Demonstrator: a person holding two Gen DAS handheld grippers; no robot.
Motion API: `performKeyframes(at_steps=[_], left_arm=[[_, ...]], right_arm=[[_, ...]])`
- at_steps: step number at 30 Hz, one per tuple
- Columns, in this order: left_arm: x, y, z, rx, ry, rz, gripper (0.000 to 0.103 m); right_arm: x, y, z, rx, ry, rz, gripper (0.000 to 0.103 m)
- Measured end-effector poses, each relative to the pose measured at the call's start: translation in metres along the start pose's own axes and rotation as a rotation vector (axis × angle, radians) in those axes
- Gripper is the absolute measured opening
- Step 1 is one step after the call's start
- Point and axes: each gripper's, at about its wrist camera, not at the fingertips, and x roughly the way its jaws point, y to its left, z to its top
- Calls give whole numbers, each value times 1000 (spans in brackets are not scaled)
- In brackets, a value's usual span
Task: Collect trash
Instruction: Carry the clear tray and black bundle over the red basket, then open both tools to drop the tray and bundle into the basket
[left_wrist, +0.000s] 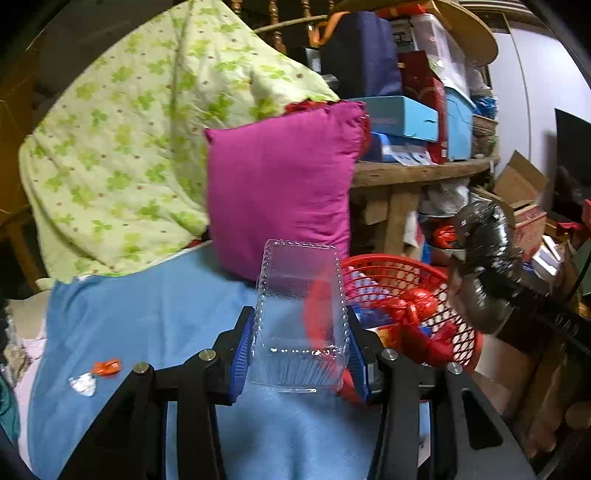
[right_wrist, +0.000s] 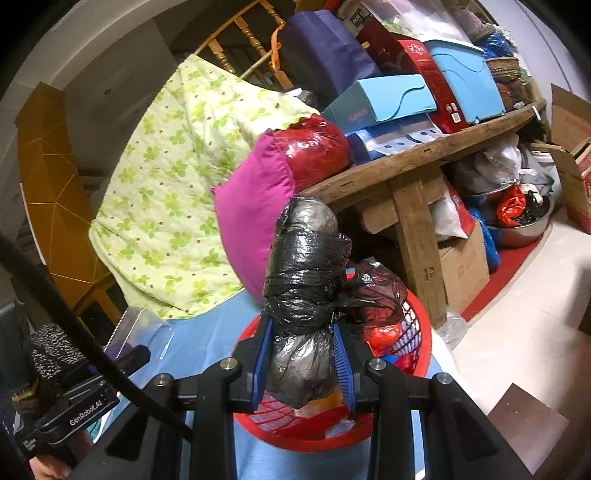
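- The left gripper (left_wrist: 300, 354) is clasping a clear ribbed plastic clamshell box (left_wrist: 301, 317) above the blue sheet (left_wrist: 147, 314).
- The right gripper (right_wrist: 303, 363) is clenching a knotted black plastic bag bundle (right_wrist: 304, 280) over the red mesh plastic basket (right_wrist: 417, 332).
- Both loads are nearing the basket; the next move calls for releasing each inside its rim.

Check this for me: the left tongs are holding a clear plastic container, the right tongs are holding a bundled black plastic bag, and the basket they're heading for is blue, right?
One detail is off: the basket is red, not blue, as both wrist views show. The rest stands: the left tongs grip the clear plastic container, and the right tongs grip the bundled black plastic bag.
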Motion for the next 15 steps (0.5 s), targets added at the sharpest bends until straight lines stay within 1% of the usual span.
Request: performKeyframes(at_steps=[4, 7, 10, 12, 13, 14, 15], left_arm=[[18, -15, 7, 20, -3, -64, 48], [29, -24, 11, 38, -2, -89, 48], [42, -32, 14, 53, 6, -112, 50], [52, -36, 16, 55, 11, -129, 50], [58, -38, 16, 53, 19, -134, 56], [64, -39, 17, 49, 30, -134, 60], [68, -38, 16, 41, 38, -129, 65]], right_arm=[[13, -8, -3, 0, 3, -35, 34], [23, -14, -10, 0, 0, -60, 35], [33, -20, -20, -7, -31, -72, 36], [39, -24, -22, -11, -31, -74, 36], [42, -27, -20, 0, -22, -66, 36], [43, -30, -19, 16, -28, -49, 41], [43, -34, -17, 45, -36, -18, 49]])
